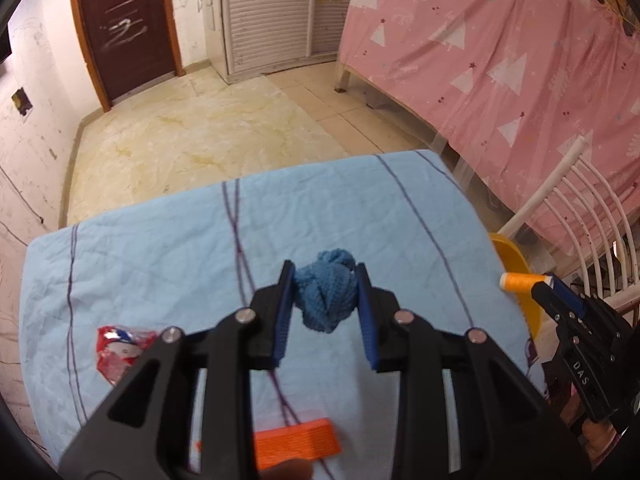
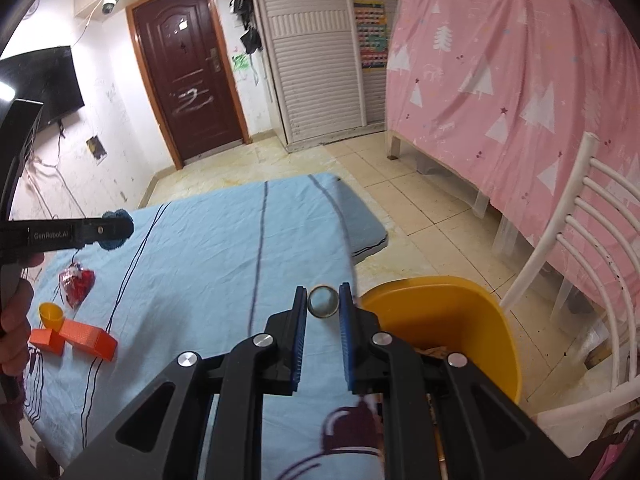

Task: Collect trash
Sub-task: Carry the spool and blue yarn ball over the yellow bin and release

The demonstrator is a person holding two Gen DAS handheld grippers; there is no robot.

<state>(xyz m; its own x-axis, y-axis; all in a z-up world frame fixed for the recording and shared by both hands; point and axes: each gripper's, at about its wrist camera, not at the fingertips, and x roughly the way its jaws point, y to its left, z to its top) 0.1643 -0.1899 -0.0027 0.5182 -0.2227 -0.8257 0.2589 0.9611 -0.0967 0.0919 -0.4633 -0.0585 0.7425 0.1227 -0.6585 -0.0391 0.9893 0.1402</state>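
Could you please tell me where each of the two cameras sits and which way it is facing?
Left wrist: sits on the left gripper, looking down along its fingers at the blue yarn ball they clamp; right gripper at right edge.
Right wrist: sits on the right gripper, clamping an orange thread spool beside the yellow bin; a hand shows.
Shared: blue cloth, red wrapper, door.

Blue knitted yarn ball: clamped between black-and-blue fingers, above the light-blue sheet.
Orange thread spool: pinched at one end, lying level.
Red crinkled wrapper: flat on the sheet.
Yellow plastic bin: open, contents unclear, possibly scraps.
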